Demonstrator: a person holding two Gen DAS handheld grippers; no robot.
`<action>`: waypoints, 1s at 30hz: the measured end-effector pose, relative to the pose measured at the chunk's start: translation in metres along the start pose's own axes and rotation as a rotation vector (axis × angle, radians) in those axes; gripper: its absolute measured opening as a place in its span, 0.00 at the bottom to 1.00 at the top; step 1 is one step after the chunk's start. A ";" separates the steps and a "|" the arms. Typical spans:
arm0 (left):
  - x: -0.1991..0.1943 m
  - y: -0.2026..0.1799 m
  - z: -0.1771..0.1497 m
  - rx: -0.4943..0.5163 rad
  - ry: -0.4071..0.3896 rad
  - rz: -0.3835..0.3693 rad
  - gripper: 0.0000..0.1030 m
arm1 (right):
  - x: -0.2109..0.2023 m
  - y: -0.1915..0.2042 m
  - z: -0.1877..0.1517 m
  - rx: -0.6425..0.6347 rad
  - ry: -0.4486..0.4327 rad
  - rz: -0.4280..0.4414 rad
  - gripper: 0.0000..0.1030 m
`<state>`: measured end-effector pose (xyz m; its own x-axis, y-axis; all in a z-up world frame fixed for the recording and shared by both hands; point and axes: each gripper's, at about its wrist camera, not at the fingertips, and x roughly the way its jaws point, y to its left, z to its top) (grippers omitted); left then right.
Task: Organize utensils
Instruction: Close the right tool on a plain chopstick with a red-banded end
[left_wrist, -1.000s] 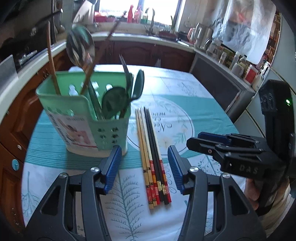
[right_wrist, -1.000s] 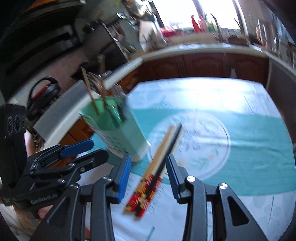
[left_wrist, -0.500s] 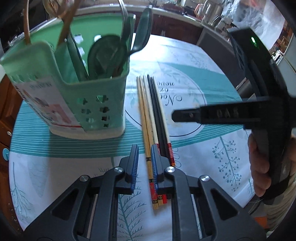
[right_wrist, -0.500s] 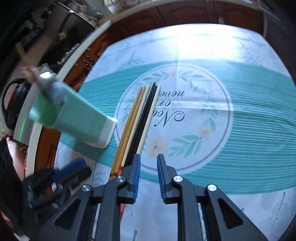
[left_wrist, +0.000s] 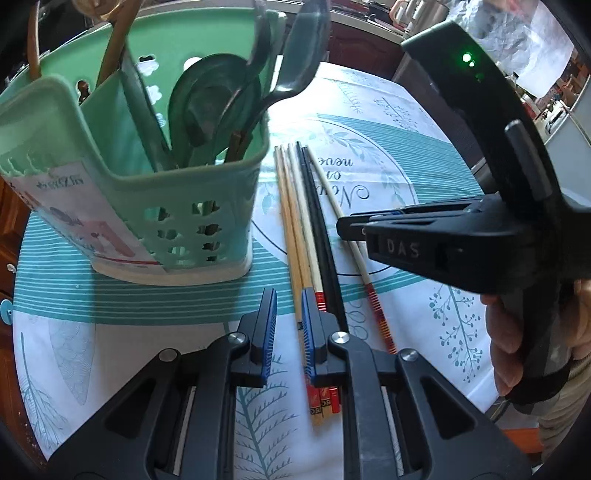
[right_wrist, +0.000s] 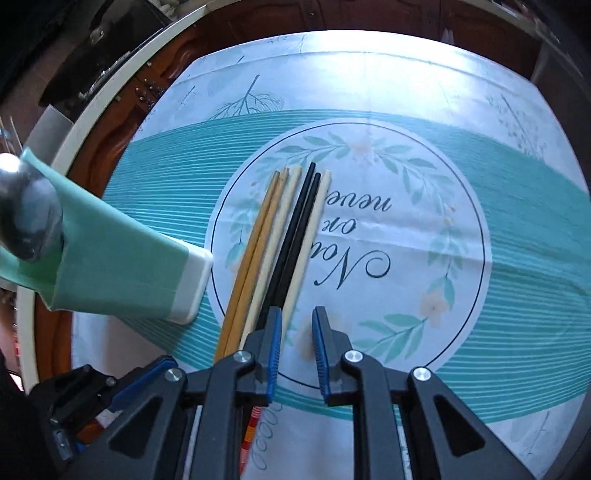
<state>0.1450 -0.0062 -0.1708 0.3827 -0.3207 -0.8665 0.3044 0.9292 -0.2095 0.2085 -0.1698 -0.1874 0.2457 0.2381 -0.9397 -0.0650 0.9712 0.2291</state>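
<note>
Several chopsticks (left_wrist: 295, 221) (right_wrist: 273, 240) lie side by side on the tablecloth, right of the green utensil caddy (left_wrist: 207, 206) (right_wrist: 122, 266), which holds dark green spoons (left_wrist: 214, 103). One cream chopstick (left_wrist: 332, 199) with a red-striped end is splayed off to the right. My left gripper (left_wrist: 288, 295) hovers over the decorated ends. Its jaws keep a narrow gap showing only cloth, and the tan sticks pass under its right finger. My right gripper (right_wrist: 297, 312) (left_wrist: 341, 227) points down at the cream chopstick. Its jaws are closing, with only cloth visible between them.
The patterned teal and white tablecloth (right_wrist: 480, 221) covers the round table. A hand (left_wrist: 517, 332) holds the right gripper's handle at the right. Wooden cabinets and a worktop (right_wrist: 122, 85) run behind the table. The left gripper (right_wrist: 147, 373) shows at the lower left of the right wrist view.
Both grippers came down toward the chopsticks and their jaws narrowed. The right gripper swung in over the sticks. The cream chopstick has splayed away from the bunch.
</note>
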 end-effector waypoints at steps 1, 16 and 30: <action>0.000 -0.001 0.001 0.005 -0.001 0.002 0.11 | -0.001 0.003 0.000 -0.019 -0.004 -0.027 0.13; 0.026 -0.017 0.004 0.035 0.072 0.023 0.11 | -0.009 -0.030 -0.015 -0.021 0.008 -0.083 0.06; 0.031 -0.010 0.010 -0.004 0.072 0.051 0.09 | -0.021 -0.049 -0.035 0.005 -0.010 -0.038 0.06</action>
<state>0.1629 -0.0271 -0.1912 0.3336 -0.2592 -0.9064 0.2829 0.9447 -0.1660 0.1730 -0.2227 -0.1874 0.2573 0.2010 -0.9452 -0.0508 0.9796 0.1945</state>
